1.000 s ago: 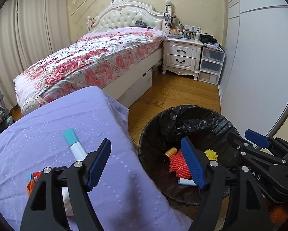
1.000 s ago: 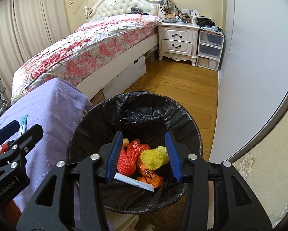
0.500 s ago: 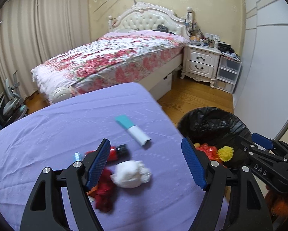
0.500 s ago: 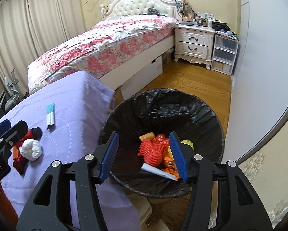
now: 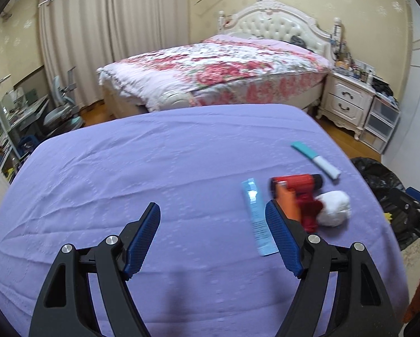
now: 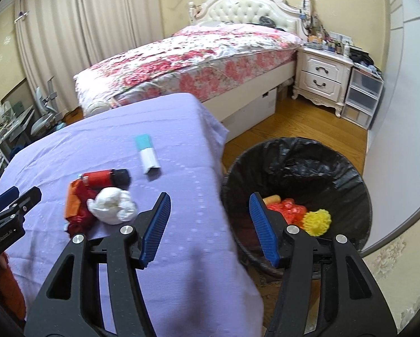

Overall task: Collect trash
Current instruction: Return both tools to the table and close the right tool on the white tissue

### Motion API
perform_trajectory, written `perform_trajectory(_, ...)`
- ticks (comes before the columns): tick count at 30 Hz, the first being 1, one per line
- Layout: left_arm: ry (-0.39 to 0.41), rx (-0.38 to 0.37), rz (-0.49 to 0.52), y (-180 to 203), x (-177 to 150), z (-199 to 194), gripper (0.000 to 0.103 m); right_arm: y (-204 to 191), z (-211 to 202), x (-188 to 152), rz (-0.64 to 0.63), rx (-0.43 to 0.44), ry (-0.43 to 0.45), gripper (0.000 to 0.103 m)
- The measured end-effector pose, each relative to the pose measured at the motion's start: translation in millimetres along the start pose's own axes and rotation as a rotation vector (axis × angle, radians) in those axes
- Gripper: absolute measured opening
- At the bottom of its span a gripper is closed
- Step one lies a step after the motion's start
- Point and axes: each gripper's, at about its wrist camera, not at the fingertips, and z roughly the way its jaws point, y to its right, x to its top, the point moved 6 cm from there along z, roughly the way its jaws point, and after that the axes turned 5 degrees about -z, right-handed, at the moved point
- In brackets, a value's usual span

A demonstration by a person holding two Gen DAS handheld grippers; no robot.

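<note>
White crumpled tissue wad (image 6: 113,206) touching red bottle (image 6: 104,178) on purple cloth (image 6: 179,241), both grippers apart, empty

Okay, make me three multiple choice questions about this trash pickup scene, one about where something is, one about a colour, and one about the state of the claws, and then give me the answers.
1. Where does the white crumpled wad lie?
A. in the bin
B. on the purple cloth, against the red trash
C. on the flowered bed

2. What colour is the liner of the trash bin?
A. black
B. white
C. blue

3. How do the two claws stand?
A. both shut on trash
B. left shut, right open
C. both open and empty

Answers:
1. B: it rests on the purple cloth, touching the red trash pile.
2. A: a black bag lines the rim and walls.
3. C: the left claw and right claw show wide gaps with nothing between the fingers.
</note>
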Motion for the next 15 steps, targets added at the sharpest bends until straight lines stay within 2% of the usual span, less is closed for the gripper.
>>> perform_trajectory(7,-0.019,0.056,-0.056,-41.9,-9.2,3.1,0.075,-46.7,3.2,2.0,-0.079,0.05,-0.011,0.057)
perform_trajectory(15,-0.039,0.069,-0.099,-67.5,-21.8,3.7,0.075,-85.6,14.0,-3.7,-0.148,0.088,-0.045,0.057)
